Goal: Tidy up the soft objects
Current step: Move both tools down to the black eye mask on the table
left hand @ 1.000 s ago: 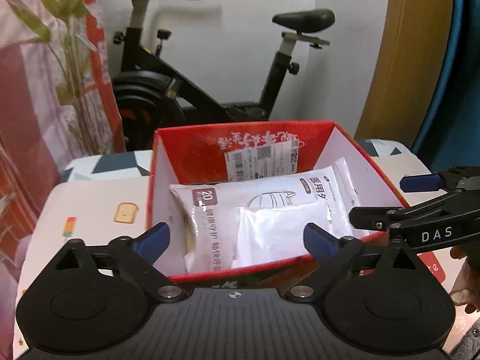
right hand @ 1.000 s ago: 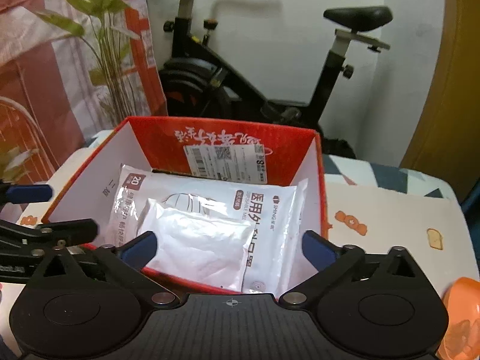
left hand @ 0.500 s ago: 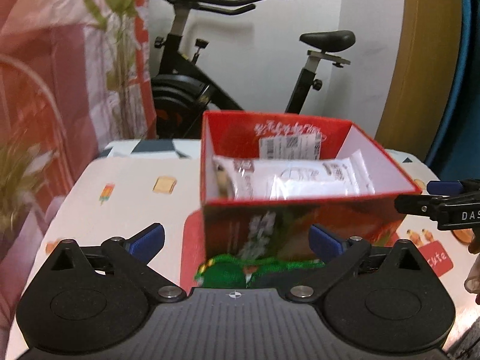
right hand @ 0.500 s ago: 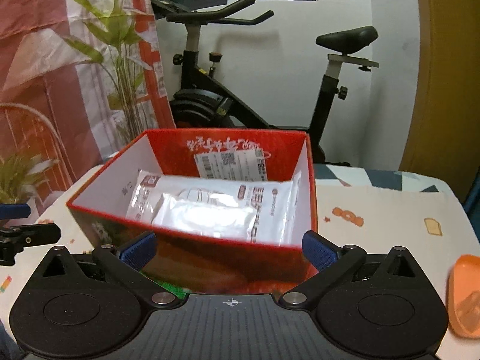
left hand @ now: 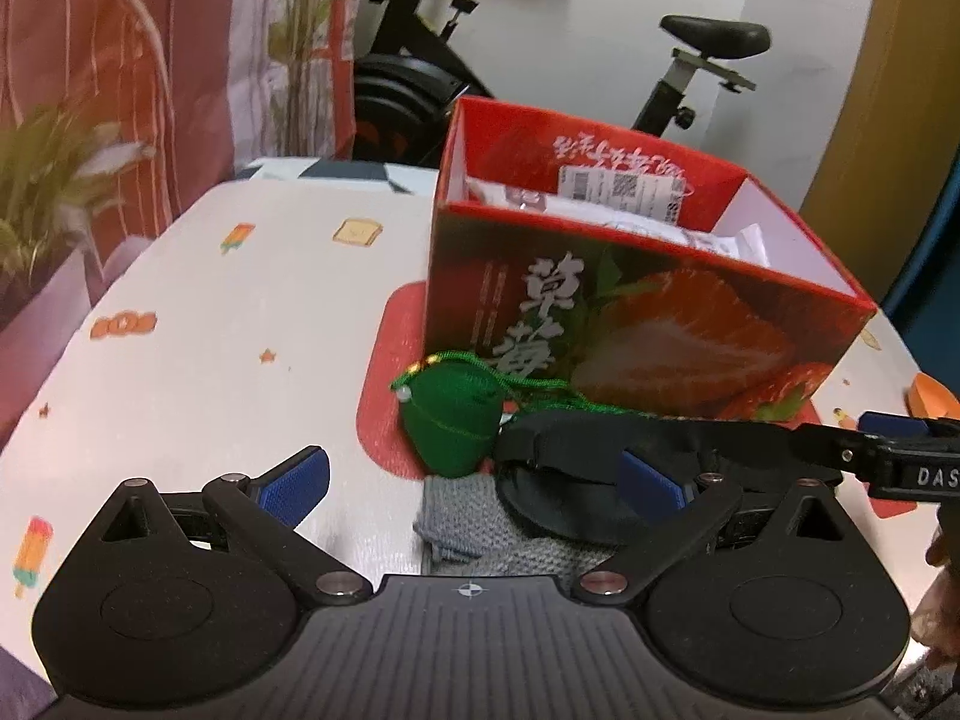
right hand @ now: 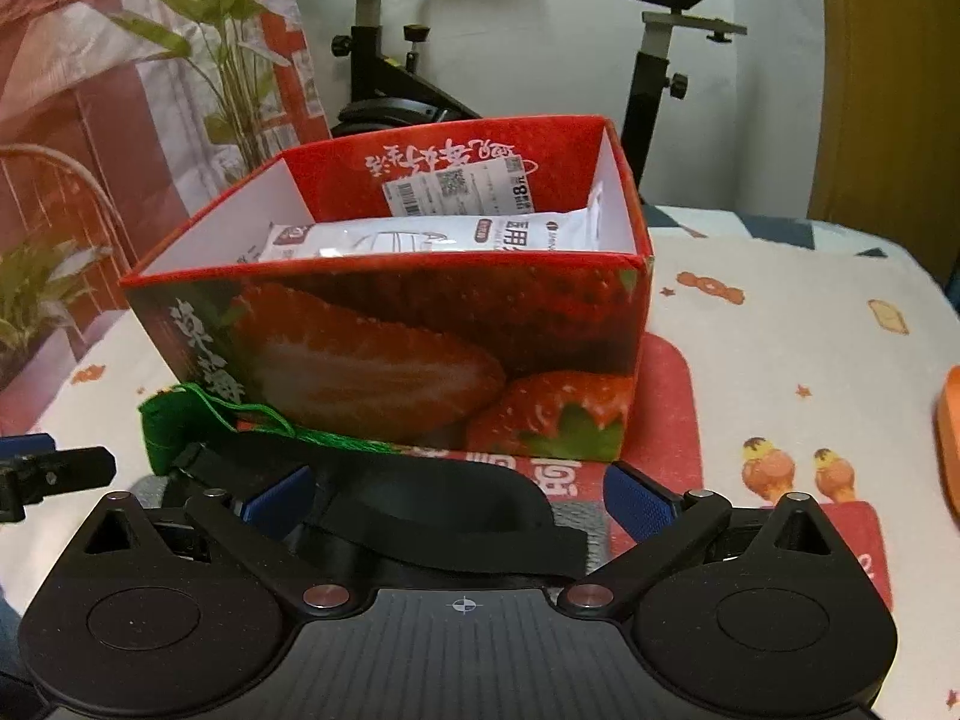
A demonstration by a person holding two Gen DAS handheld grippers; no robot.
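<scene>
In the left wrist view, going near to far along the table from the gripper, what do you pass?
Grey knitted cloth → green pouch → red strawberry box → exercise bike.

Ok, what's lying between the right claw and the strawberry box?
In the right wrist view, a black eye mask lies between the open right claw and the strawberry box, on a grey knitted cloth.

The strawberry box (left hand: 636, 324) reads "草莓"; the right gripper (left hand: 888, 450) shows "DAS".
</scene>
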